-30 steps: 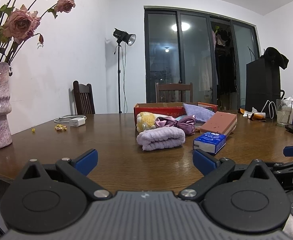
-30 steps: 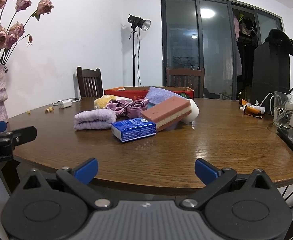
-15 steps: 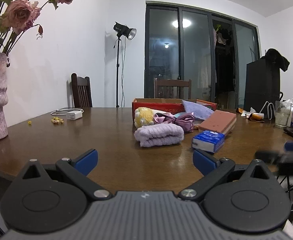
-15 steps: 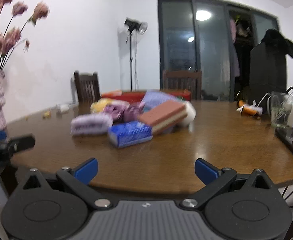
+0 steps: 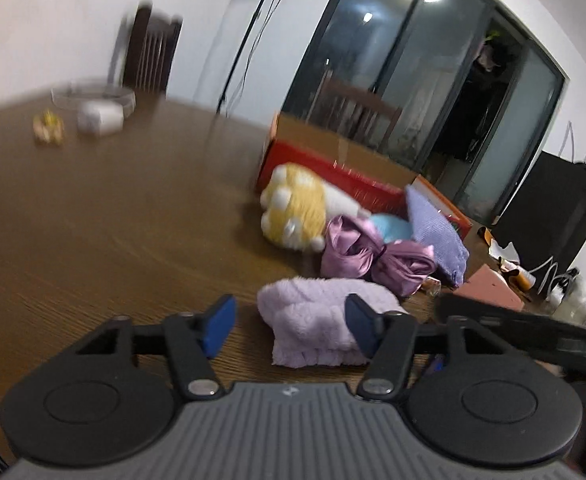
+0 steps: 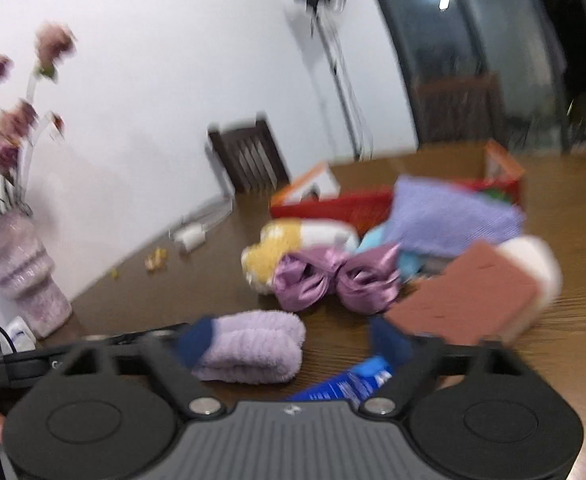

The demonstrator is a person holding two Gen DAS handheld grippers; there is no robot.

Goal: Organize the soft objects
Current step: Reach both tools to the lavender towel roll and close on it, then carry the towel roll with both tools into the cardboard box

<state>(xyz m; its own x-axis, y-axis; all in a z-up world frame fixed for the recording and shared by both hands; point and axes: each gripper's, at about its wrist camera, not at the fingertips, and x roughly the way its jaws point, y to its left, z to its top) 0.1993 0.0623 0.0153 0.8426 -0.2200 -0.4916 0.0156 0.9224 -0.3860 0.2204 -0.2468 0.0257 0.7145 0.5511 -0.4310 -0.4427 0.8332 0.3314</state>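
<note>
Towel (image 5: 317,320) lies on the tabletop (image 5: 93,220) before the box (image 5: 333,176). Both claws, left (image 5: 289,326) and right (image 6: 293,340), are closing, empty; the towel should be straddled fully before it is clenched.

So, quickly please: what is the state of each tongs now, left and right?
Left tongs: closing, nothing gripped yet; the lilac towel lies just ahead of them.
Right tongs: closing, empty, above the table.

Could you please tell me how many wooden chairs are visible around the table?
2: one chair by the white wall, another behind the red box before the glass doors. Others may be hidden.
</note>
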